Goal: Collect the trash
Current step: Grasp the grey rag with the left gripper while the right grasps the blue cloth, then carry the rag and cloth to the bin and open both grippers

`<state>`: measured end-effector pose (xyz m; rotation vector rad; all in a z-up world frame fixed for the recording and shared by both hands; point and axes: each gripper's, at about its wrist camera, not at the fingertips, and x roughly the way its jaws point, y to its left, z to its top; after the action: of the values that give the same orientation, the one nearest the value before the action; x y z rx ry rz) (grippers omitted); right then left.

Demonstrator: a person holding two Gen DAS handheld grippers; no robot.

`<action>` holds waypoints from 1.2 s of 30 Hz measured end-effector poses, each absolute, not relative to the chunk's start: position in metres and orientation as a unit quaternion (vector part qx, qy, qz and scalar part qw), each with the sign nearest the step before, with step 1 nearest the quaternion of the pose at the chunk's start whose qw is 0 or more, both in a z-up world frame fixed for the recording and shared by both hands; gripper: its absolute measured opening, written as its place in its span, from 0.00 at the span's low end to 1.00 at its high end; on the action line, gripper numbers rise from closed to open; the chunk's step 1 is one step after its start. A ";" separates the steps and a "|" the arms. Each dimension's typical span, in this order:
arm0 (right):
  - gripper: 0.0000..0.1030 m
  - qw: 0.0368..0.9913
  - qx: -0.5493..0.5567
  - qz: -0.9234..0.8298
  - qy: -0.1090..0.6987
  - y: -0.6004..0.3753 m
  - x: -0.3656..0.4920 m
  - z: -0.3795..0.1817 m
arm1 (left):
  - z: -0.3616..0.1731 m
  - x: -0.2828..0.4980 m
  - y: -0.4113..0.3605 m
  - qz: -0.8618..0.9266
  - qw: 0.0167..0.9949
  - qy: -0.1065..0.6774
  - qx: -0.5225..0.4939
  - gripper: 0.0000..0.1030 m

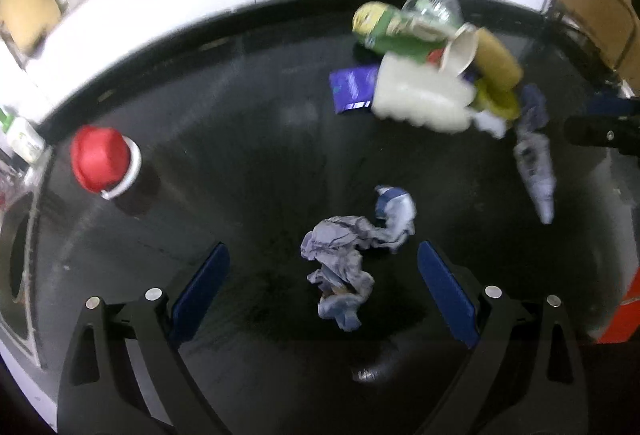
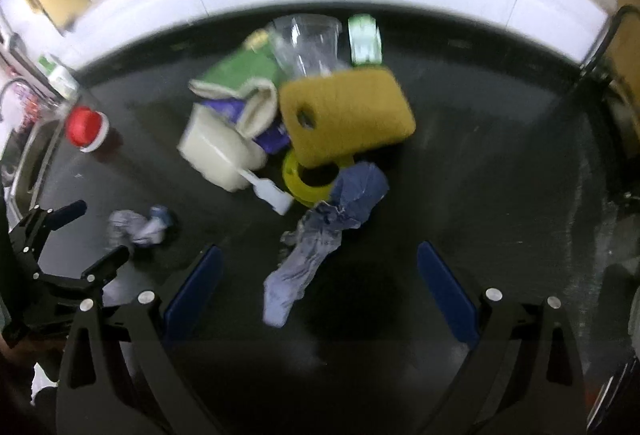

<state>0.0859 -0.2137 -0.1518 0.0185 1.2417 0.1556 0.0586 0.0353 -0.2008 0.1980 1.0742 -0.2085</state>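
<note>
My left gripper (image 1: 323, 289) is spread wide over the dark table (image 1: 240, 139), a crumpled grey-blue wrapper (image 1: 344, 259) lying between its fingers, touching neither. My right gripper (image 2: 320, 283) gapes just as wide, with a long twisted wrapper (image 2: 316, 247) between its fingers, stretching toward twelve o'clock. Beyond it at twelve sits the trash pile (image 2: 296, 107): yellow sponge, clear cup, green carton, white tub. A red-capped bottle (image 1: 105, 165) stands at ten o'clock.

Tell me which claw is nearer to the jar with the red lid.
Left. The left claw hangs open just in front of the red-lidded jar, over a crumpled tissue. The right claw sits farther right, over the long tissue.
</note>
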 end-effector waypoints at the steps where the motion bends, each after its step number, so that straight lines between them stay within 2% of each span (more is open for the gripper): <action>1: 0.92 0.803 0.009 0.069 0.592 -0.212 0.090 -0.164 | -0.207 0.062 0.035 -0.097 0.847 0.514 0.094 0.90; 4: 0.91 0.792 0.008 0.063 0.608 -0.207 0.095 -0.186 | -0.217 0.069 0.031 -0.103 0.845 0.517 0.090 0.90; 10: 0.76 0.790 -0.035 0.051 0.611 -0.193 0.094 -0.211 | -0.229 0.075 0.020 -0.128 0.841 0.518 0.088 0.87; 11: 0.61 0.793 -0.036 0.054 0.606 -0.192 0.094 -0.211 | -0.229 0.077 0.019 -0.127 0.843 0.516 0.088 0.75; 12: 0.31 0.797 -0.036 0.057 0.600 -0.190 0.094 -0.210 | -0.226 0.076 0.017 -0.129 0.846 0.510 0.089 0.68; 13: 0.28 0.799 -0.038 0.062 0.597 -0.189 0.093 -0.208 | -0.224 0.076 0.015 -0.129 0.846 0.509 0.092 0.48; 14: 0.24 0.796 -0.042 0.063 0.601 -0.188 0.092 -0.208 | -0.222 0.077 0.012 -0.129 0.842 0.515 0.095 0.41; 17: 0.22 0.795 -0.033 0.068 0.602 -0.190 0.088 -0.208 | -0.214 0.074 0.009 -0.135 0.841 0.515 0.094 0.36; 23: 0.22 0.811 -0.028 0.066 0.580 -0.194 0.084 -0.183 | -0.191 0.063 0.001 -0.134 0.848 0.502 0.103 0.35; 36: 0.22 0.858 -0.007 0.088 0.505 -0.203 0.056 -0.078 | -0.129 0.042 0.013 -0.093 0.860 0.497 0.068 0.35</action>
<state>0.0562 -0.2035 -0.0778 -0.0154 1.0609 0.1847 0.0419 0.0134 -0.1289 0.1424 1.0441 -0.1961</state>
